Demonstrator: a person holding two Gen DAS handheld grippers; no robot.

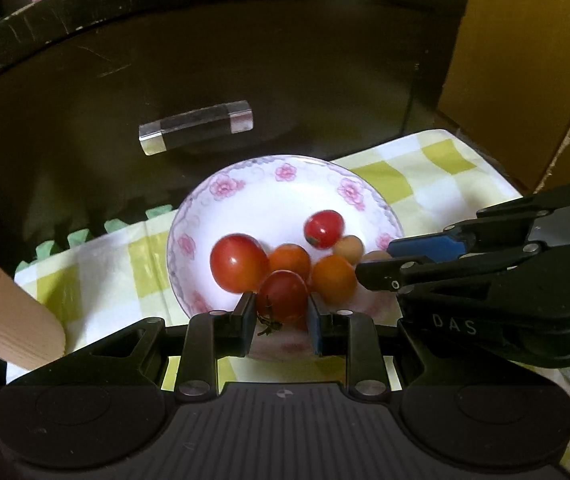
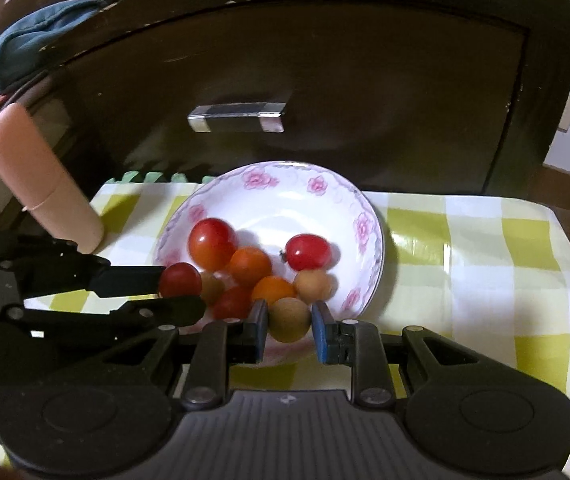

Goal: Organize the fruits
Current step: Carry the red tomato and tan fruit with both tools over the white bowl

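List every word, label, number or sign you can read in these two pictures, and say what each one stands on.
"DAS" in pale letters on the black plastic body of the right gripper, seen in the left wrist view.
No other text can be read: the white floral bowl, the yellow-checked cloth and the dark cabinet door carry none.

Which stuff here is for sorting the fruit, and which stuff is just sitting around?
For the job:
- flowered bowl of fruit
- red tomato in the left gripper
- brown round fruit in the right gripper

Just lying about:
- checked cloth
- dark cabinet
- blue cloth
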